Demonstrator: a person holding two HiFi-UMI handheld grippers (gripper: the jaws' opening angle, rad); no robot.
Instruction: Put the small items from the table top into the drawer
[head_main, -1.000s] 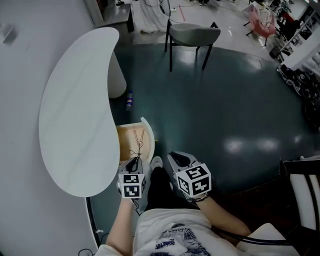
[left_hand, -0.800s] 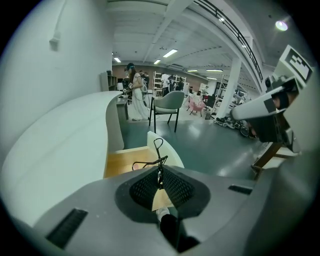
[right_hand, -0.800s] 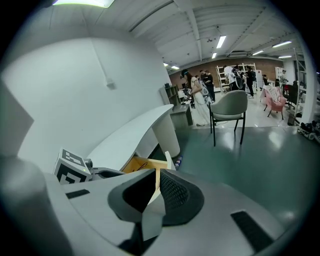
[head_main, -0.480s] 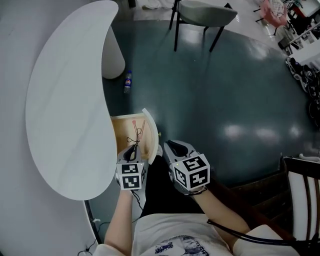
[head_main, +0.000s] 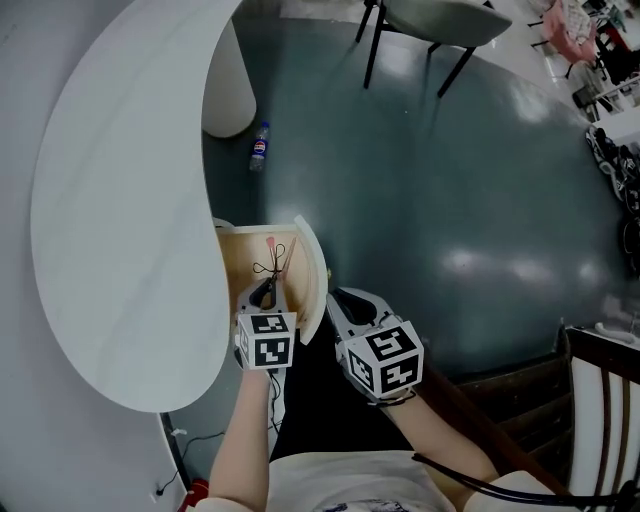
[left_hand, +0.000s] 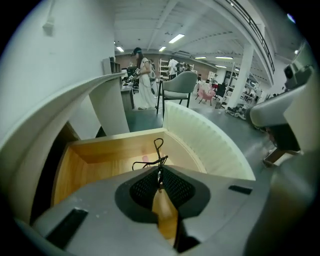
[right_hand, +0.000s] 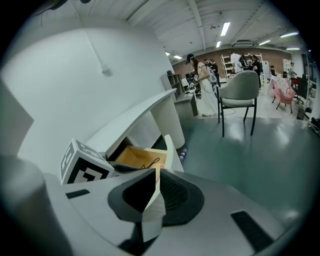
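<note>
The white table (head_main: 120, 230) shows nothing on its top. Under its edge a wooden drawer (head_main: 240, 262) stands pulled out, with a curved white front (head_main: 313, 275). On the drawer floor lie a black wire item (head_main: 267, 269) and a thin pink-tipped item (head_main: 271, 242). My left gripper (head_main: 264, 293) hovers at the drawer's near end, jaws shut, nothing clearly between them. In the left gripper view the black wire item (left_hand: 156, 152) shows just beyond the left gripper (left_hand: 159, 175). My right gripper (head_main: 345, 300) hangs shut outside the drawer front; the right gripper (right_hand: 156, 172) holds nothing.
A plastic bottle (head_main: 259, 146) lies on the dark floor beside the table's white pedestal (head_main: 226, 85). A grey chair (head_main: 440, 20) stands at the far side, and a dark chair (head_main: 600, 400) at the right. The person's legs are below the grippers.
Both grippers have sunk toward the drawer, which now looks larger and nearer. The left one now sits over the drawer's near end. Both pairs of jaws stayed shut.
</note>
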